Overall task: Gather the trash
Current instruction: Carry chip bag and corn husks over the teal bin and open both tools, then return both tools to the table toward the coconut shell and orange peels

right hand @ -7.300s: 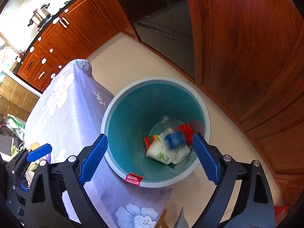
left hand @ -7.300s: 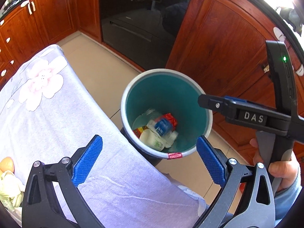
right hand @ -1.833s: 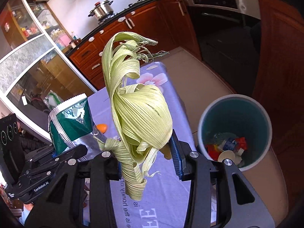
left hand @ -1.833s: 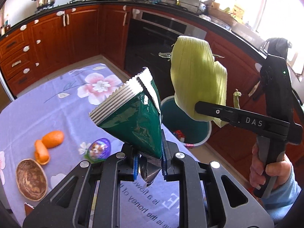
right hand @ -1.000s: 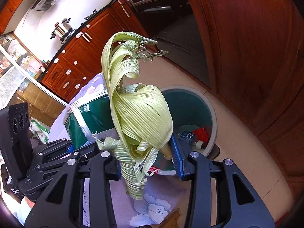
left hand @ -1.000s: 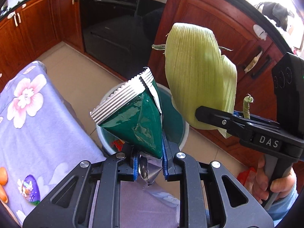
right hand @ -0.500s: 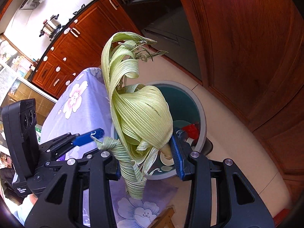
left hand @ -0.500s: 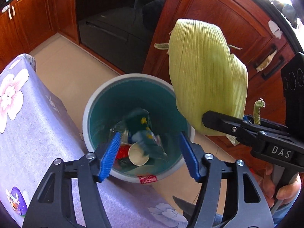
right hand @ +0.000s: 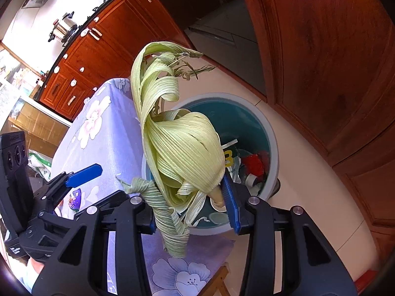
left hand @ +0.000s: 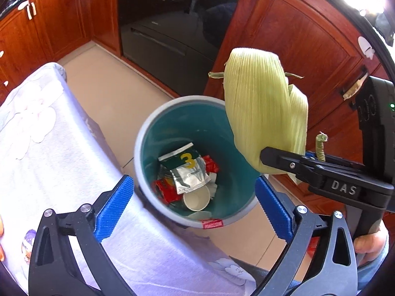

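Observation:
A grey bin with a teal inside (left hand: 148, 133) stands on the floor beside the table; it also shows in the right wrist view (right hand: 269, 133). Inside it lie a green and silver snack bag (left hand: 187, 170), a paper cup (left hand: 196, 199) and red wrappers. My left gripper (left hand: 195, 203) is open and empty above the bin. My right gripper (right hand: 192, 204) is shut on a pale green corn husk (right hand: 182, 153), held above the bin's near rim. The husk also shows in the left wrist view (left hand: 261, 108).
The table with a lilac flowered cloth (left hand: 49, 153) lies left of the bin. A purple foil egg (left hand: 27, 243) sits on it. Wooden cabinets (left hand: 296, 49) and a dark oven (left hand: 170, 24) stand behind the bin. Beige floor tiles surround it.
My left gripper opened and the green snack bag fell into the bin, where it now lies still. My right gripper with the corn husk moved a little closer over the bin.

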Demonstrator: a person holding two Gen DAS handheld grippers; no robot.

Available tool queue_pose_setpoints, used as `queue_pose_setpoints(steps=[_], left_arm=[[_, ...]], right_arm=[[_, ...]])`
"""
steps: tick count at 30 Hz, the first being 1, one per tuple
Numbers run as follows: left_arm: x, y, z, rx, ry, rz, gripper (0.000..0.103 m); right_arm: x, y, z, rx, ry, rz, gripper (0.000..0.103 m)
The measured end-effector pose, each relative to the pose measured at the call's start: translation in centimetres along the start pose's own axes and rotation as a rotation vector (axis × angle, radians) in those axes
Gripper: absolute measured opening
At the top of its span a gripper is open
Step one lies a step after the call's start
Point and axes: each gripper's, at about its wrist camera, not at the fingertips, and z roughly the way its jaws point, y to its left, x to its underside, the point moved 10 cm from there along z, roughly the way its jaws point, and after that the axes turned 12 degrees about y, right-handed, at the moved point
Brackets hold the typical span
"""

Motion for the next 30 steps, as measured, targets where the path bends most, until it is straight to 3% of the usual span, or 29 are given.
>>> queue_pose_setpoints(steps=[6,10,15,20,30], left_arm=[[0.9,0.6,-0.9,-0.009,-0.009,-0.009,0.099],[1.4,1.1,-1.4,-0.009,-0.014,-0.016,0.099],[1.7,1.6,-1.6,-0.008,-0.016,-0.028,0.099],[1.9,1.9,-2.0,-0.007,-0.022,-0.035,0.099],[3.0,2.0,-3.4,0.002,-0.049,-0.042,0.099]], right_arm=[[0.1,-0.2,0.8,0.007,0.023,0.01,0.051],[0.1,0.2,0.7,-0.008,0.009,0.03,0.076],[0.2,0.3,0.6,-0.013,0.005,0.057,0.083],[0.6,0.5,0.7,0.002,0.017,0.067,0.083],[1.1,1.8,-0.1,0.088,-0.003,0.012,0.089]])
